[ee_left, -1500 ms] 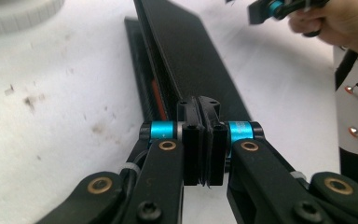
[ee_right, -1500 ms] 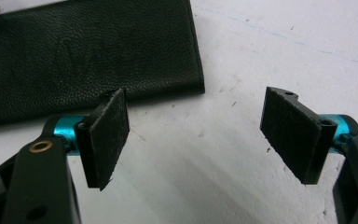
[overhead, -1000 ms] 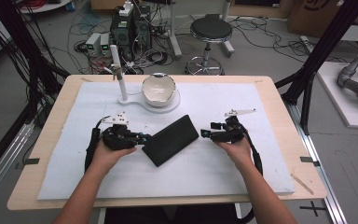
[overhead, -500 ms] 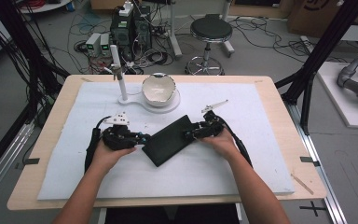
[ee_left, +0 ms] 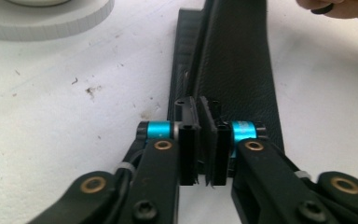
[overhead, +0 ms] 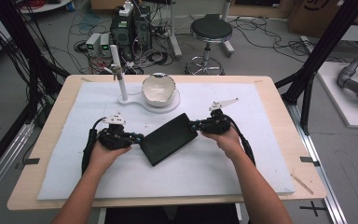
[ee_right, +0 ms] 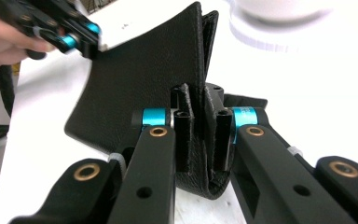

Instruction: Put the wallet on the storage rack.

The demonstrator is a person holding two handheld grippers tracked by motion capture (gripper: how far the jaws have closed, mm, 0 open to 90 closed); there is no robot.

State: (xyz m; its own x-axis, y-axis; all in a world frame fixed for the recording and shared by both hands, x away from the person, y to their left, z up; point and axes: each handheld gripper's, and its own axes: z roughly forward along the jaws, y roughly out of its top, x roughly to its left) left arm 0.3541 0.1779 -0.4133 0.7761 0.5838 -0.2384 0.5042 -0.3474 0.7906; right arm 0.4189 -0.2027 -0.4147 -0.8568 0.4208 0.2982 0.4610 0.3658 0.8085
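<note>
Item: flat black leather folding case (overhead: pixel 169 138), lying aslant at the middle of the white foam mat (overhead: pixel 261 154), just in front of the round white stand (overhead: pixel 175 103) that carries the white bowl (overhead: pixel 158 88).

Left gripper (overhead: pixel 136 138): your jaws are drawn narrow and clamped on the case's near-left end; the left gripper view shows the pads pinching a thin edge of leather (ee_left: pixel 204 135).

Right gripper (overhead: pixel 196 125): likewise narrow, nipping the far-right corner; the right gripper view shows a fold of leather caught between the jaws (ee_right: pixel 198 122), with the cover panel standing up beyond them.

Progress, as judged: both holds are made and the cover has begun to lift at your right end. The case is not yet spread open; parting the two leaves is what remains.
</note>
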